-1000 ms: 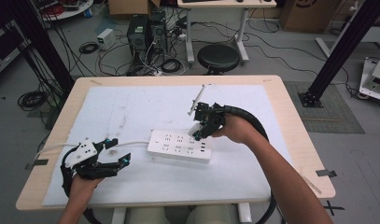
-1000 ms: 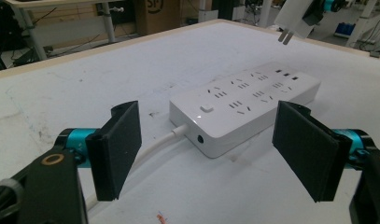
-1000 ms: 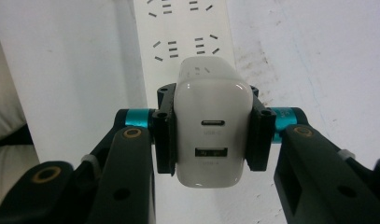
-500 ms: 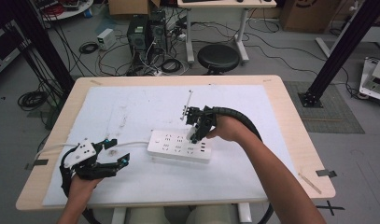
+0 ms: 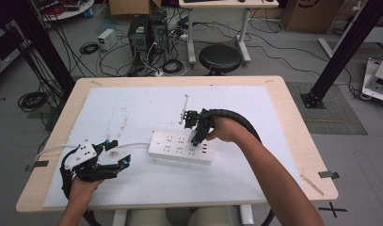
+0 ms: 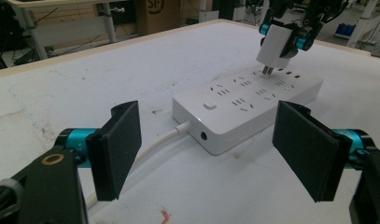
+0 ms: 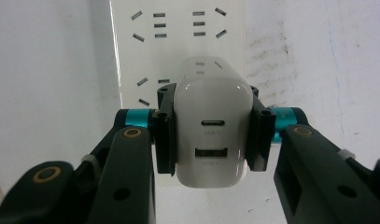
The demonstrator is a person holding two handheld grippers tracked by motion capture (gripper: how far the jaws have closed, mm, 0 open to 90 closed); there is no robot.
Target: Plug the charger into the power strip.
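Insertion is the step in hand: the right gripper [image 5: 196,136] is clamped tight on a white USB charger [image 7: 213,135], its two pads pressing the charger's flanks, and holds it upright over the white power strip [image 5: 177,147] that lies on the white mat [image 5: 132,108] near the middle of the table [image 5: 292,122]. From the left gripper view the charger [image 6: 276,46] hangs with its two metal prongs [image 6: 268,71] just at a socket in the far row of the strip [image 6: 234,107], tips at the slots but, as far as I can judge, not yet seated, since bare metal shows beneath the body. The left gripper [image 5: 109,162] rests on the mat well to the left of the strip, jaws standing wide apart with nothing between them, close to the strip's white cable [image 6: 155,144]. The next move calls for a straight downward press, keeping the prongs square to the slots so they do not skate across the plastic; the strip is light and unheld, so it may slide or tip, and the idle left gripper could brace its near end.
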